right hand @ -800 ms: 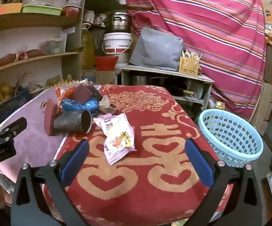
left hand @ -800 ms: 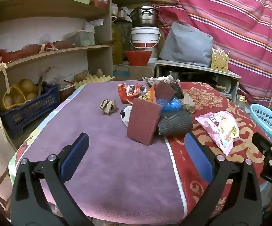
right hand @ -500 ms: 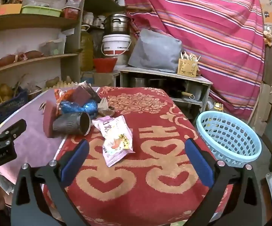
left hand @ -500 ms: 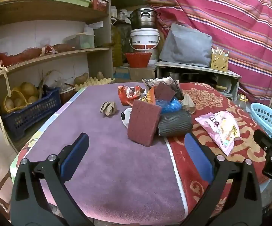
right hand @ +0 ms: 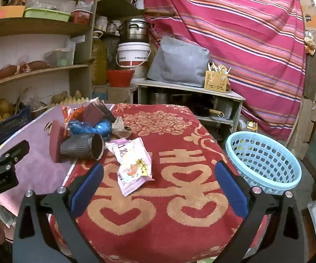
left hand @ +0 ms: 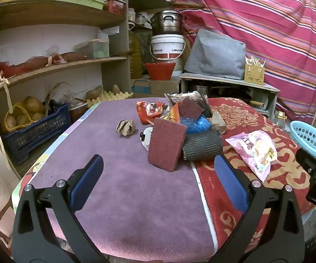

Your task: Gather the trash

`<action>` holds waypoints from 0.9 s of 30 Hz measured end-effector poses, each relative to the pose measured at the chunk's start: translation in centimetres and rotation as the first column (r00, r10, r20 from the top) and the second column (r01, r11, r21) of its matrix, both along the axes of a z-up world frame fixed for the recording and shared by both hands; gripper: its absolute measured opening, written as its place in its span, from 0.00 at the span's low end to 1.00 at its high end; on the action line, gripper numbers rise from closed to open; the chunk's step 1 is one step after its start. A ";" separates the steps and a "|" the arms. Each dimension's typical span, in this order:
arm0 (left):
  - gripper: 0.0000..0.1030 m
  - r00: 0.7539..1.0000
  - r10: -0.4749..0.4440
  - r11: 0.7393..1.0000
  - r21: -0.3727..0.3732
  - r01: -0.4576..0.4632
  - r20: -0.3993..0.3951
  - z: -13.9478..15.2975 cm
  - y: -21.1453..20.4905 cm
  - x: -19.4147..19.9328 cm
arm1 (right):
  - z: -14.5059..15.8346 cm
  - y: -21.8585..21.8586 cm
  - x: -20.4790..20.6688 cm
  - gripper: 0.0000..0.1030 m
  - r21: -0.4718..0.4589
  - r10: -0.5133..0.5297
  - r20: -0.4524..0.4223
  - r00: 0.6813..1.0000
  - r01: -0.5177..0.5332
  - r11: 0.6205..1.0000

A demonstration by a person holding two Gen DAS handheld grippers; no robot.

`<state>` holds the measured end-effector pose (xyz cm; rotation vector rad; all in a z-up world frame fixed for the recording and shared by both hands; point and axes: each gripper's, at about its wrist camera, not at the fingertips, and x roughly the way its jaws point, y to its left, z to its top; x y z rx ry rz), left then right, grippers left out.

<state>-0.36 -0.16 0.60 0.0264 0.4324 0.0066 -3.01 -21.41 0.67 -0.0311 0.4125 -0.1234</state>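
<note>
My right gripper [right hand: 158, 177] is spread, empty; pink wrapper [right hand: 134, 164] lies between its fingertips, slightly ahead; left gripper [left hand: 158, 175] likewise spread

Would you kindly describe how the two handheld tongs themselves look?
Both the left tongs and the right tongs look alike: matte black angular linkage arms with round silver screws, ending in flat blue padded fingers. Each body carries small white lettering, only partly legible. No cables or sleeves show.
</note>
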 end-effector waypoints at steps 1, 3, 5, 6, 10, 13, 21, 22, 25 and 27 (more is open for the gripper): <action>0.95 1.000 -0.001 1.000 -0.001 0.001 -0.001 0.0 0.0 0.0 | 0.0 0.0 0.0 0.96 0.000 0.000 0.000 1.000 0.000 1.000; 0.95 1.000 0.002 1.000 0.002 -0.002 0.001 -0.2 -0.2 -0.1 | -0.1 0.0 0.0 0.96 0.000 -0.001 0.000 1.000 0.001 1.000; 0.95 1.000 0.001 1.000 0.002 -0.001 0.001 -0.2 -0.2 -0.1 | 0.0 0.0 0.0 0.96 0.000 -0.001 -0.001 1.000 0.001 1.000; 0.95 1.000 0.000 1.000 0.001 0.000 0.000 -0.1 -0.2 -0.1 | -0.1 0.0 0.0 0.96 -0.001 -0.002 0.001 1.000 0.002 1.000; 0.95 1.000 -0.006 1.000 0.002 0.006 -0.002 -0.3 -0.6 -0.2 | -0.1 0.0 0.0 0.96 0.000 0.000 0.000 1.000 0.000 1.000; 0.95 1.000 -0.003 1.000 0.005 0.003 0.000 -0.3 -0.6 -0.2 | -0.1 0.0 0.0 0.96 -0.002 -0.001 0.001 1.000 0.001 1.000; 0.95 1.000 -0.002 1.000 0.003 0.002 -0.001 -0.3 -0.6 -0.2 | -0.1 0.0 0.1 0.96 -0.001 0.000 -0.001 1.000 0.000 1.000; 0.95 1.000 -0.003 1.000 0.003 0.003 -0.001 -0.3 -0.7 -0.2 | -0.1 0.0 0.1 0.96 -0.001 0.000 0.000 1.000 0.000 1.000; 0.95 1.000 -0.008 1.000 0.004 0.008 -0.004 -0.3 -1.1 -0.2 | -0.1 0.0 0.1 0.96 -0.002 0.000 -0.001 1.000 0.000 1.000; 0.95 1.000 -0.015 1.000 0.007 0.015 -0.006 -0.4 -1.4 0.0 | -0.1 0.0 0.1 0.96 0.000 0.000 -0.002 1.000 0.000 1.000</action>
